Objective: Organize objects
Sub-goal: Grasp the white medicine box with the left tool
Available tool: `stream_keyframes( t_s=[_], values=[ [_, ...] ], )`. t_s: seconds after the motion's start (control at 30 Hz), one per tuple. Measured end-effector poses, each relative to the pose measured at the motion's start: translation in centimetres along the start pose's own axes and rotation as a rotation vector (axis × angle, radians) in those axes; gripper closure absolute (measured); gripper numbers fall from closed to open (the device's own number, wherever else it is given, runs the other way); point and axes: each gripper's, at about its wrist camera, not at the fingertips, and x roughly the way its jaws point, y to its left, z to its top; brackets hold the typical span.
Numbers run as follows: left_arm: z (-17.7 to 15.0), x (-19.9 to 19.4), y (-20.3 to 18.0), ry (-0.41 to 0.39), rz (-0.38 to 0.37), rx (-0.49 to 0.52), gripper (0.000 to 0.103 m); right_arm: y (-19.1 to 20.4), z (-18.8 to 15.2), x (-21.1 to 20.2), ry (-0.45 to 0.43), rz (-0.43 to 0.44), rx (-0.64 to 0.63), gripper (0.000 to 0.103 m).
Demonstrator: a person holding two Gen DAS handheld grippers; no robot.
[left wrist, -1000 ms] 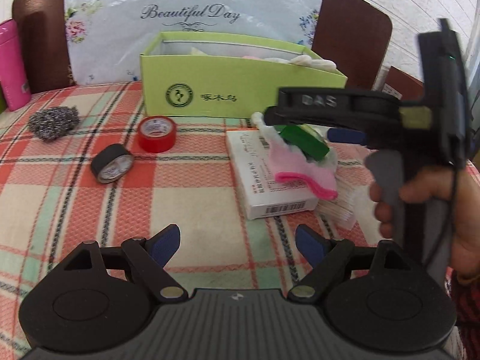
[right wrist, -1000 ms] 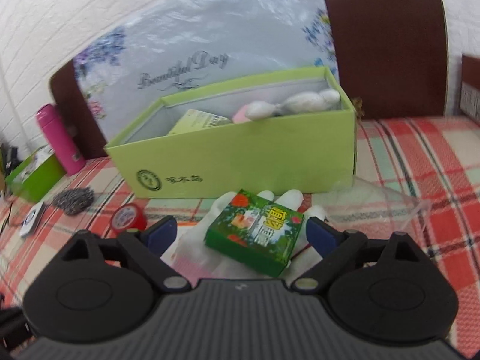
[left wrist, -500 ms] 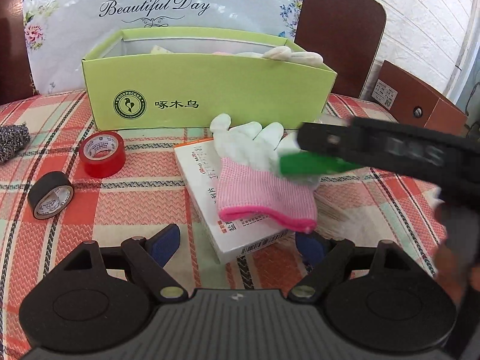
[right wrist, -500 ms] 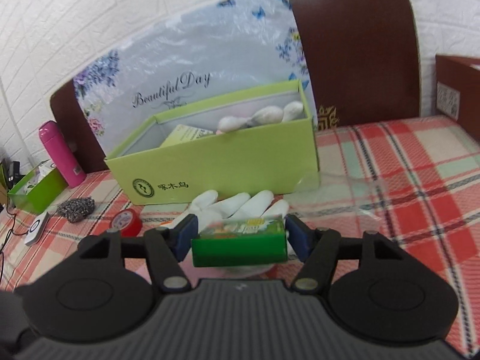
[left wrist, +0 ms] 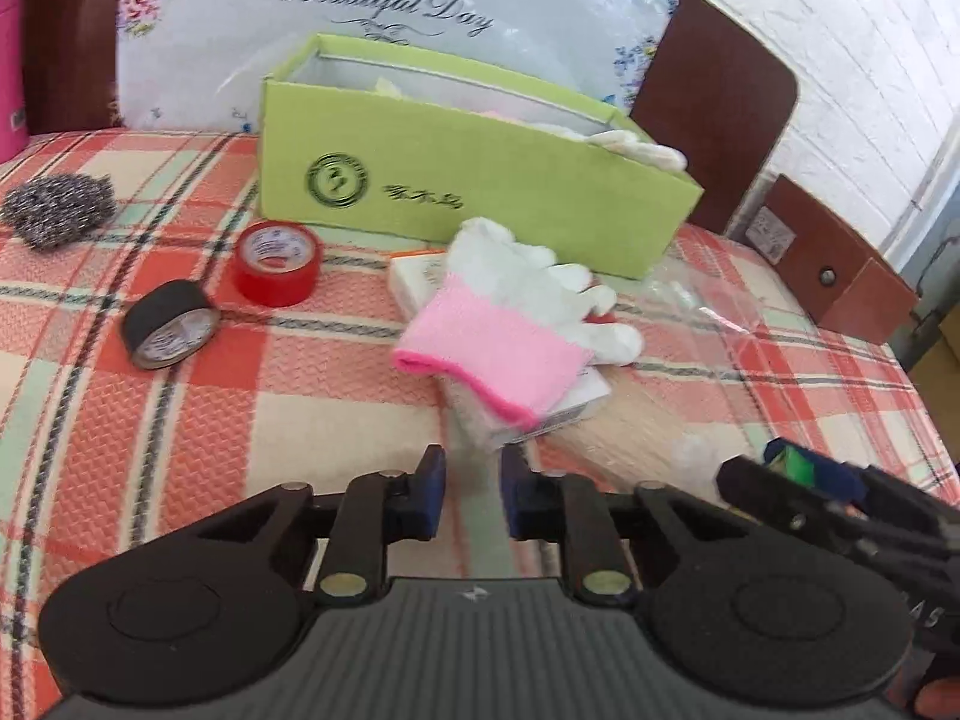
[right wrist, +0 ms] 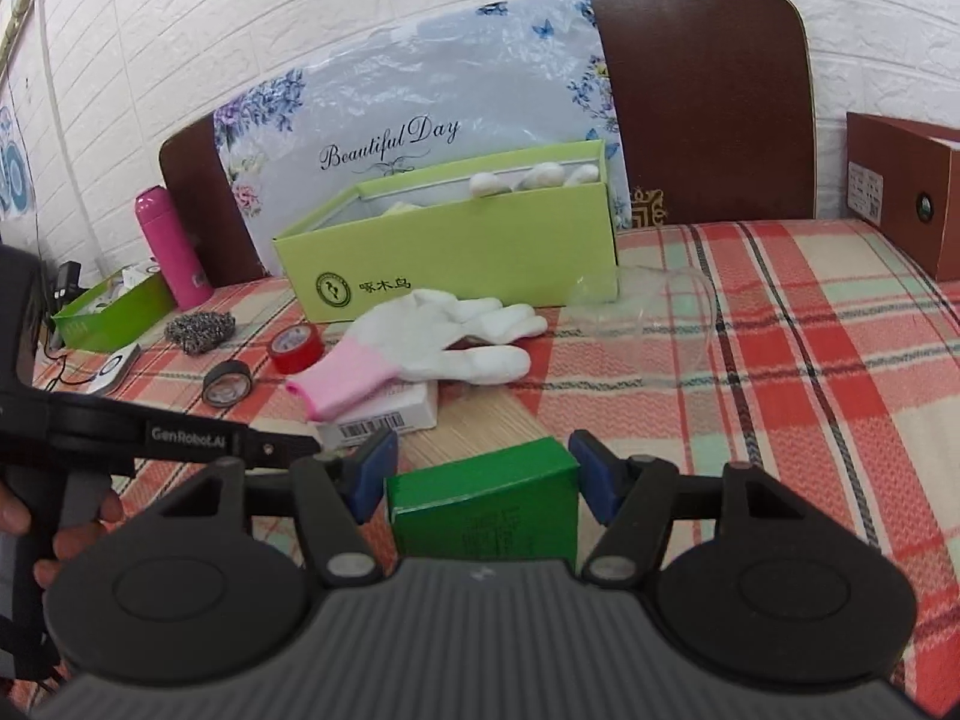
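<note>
My right gripper (right wrist: 483,468) is shut on a small green box (right wrist: 486,504) and holds it above the near part of the table; the box also shows in the left wrist view (left wrist: 798,465). My left gripper (left wrist: 471,492) is nearly shut and empty, with a narrow gap between its pads. A white and pink glove (left wrist: 516,324) (right wrist: 432,348) lies on a white box (right wrist: 390,414) ahead of both grippers. Behind it stands the open lime-green box (left wrist: 468,192) (right wrist: 462,258), with another white glove (right wrist: 540,177) over its rim.
A red tape roll (left wrist: 276,264), a black tape roll (left wrist: 171,333) and a steel scourer (left wrist: 57,210) lie at the left. A clear plastic bag (right wrist: 660,300) lies right of the glove. A pink bottle (right wrist: 171,246), a green tray (right wrist: 114,312) and a brown box (right wrist: 900,192) stand around.
My right gripper closed on the small green box, lifted it off the glove and pulled back toward me. My left gripper closed its fingers and shifted view to the left.
</note>
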Motion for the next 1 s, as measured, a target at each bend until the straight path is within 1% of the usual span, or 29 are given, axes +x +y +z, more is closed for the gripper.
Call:
stream_keyframes(
  t_s=[0.03,0.07,0.1,0.17,0.27,0.37,0.4,0.43,0.47,0.5,0.53,0.57,0.6,0.67,0.77,0.83,0.87,0.9,0.93,0.97,1.0],
  values=[
    [0.1,0.0,-0.6,-0.012,-0.005,0.002,0.058,0.0,0.0,-0.2,-0.002,-0.002,-0.006,0.040],
    [0.2,0.0,-1.3,-0.027,0.001,0.005,0.036,0.0,-0.1,-0.4,-0.004,-0.005,-0.010,0.040],
    [0.3,0.1,-2.1,-0.053,0.017,0.016,0.025,0.0,-0.1,-0.5,-0.006,-0.009,-0.010,0.040],
    [0.4,0.4,-3.7,-0.102,0.038,0.079,0.025,-0.4,-0.2,-0.7,0.000,-0.018,0.007,0.040],
    [0.9,1.7,-5.2,-0.127,0.066,0.151,0.025,-0.9,-0.7,-1.0,0.009,-0.021,0.031,0.041],
    [1.3,3.2,-5.1,-0.131,0.138,0.160,0.025,-1.1,-1.0,-1.4,0.011,-0.024,0.041,0.041],
    [1.4,3.5,-4.6,-0.131,0.159,0.156,0.027,-1.1,-1.1,-1.4,0.013,-0.024,0.043,0.041],
    [1.3,3.5,-4.2,-0.138,0.164,0.169,0.028,-1.2,-1.2,-1.4,0.015,-0.023,0.045,0.041],
    [1.3,3.2,-3.9,-0.136,0.150,0.184,0.037,-1.2,-1.2,-1.4,0.016,-0.021,0.046,0.041],
    [1.3,2.7,-3.6,-0.131,0.131,0.195,0.049,-1.1,-1.2,-1.4,0.017,-0.021,0.041,0.041],
    [1.1,1.8,-3.4,-0.125,0.109,0.204,0.055,-1.0,-1.2,-1.5,0.017,-0.021,0.031,0.041],
    [0.9,1.1,-3.2,-0.118,0.094,0.212,0.063,-0.9,-1.2,-1.5,0.016,-0.017,0.021,0.041],
    [0.6,0.3,-2.9,-0.103,0.076,0.221,0.065,-0.7,-1.3,-1.6,0.014,-0.008,0.009,0.041],
    [-0.4,-0.9,-2.0,-0.075,0.062,0.235,0.065,-0.3,-1.3,-1.9,0.005,0.009,-0.013,0.041],
    [-2.3,-1.8,-0.1,-0.027,0.111,0.217,0.065,0.2,-1.4,-2.1,0.008,0.016,-0.043,0.041],
    [-3.1,-2.3,1.0,-0.014,0.120,0.185,0.062,0.4,-1.6,-2.1,0.022,0.020,-0.049,0.041],
    [-3.1,-2.5,1.2,-0.016,0.116,0.173,0.054,0.4,-1.7,-2.0,0.028,0.020,-0.049,0.041],
    [-3.0,-2.6,1.1,-0.031,0.109,0.169,0.043,0.4,-1.8,-1.9,0.034,0.016,-0.047,0.041],
    [-2.8,-2.6,0.8,-0.050,0.109,0.171,0.037,0.5,-1.9,-1.8,0.040,0.012,-0.047,0.041],
    [-2.5,-2.5,0.3,-0.069,0.115,0.175,0.030,0.5,-1.9,-1.8,0.046,0.008,-0.048,0.041],
    [-2.1,-2.3,-0.3,-0.090,0.117,0.185,0.027,0.5,-1.9,-1.9,0.049,0.004,-0.046,0.041]
  ],
)
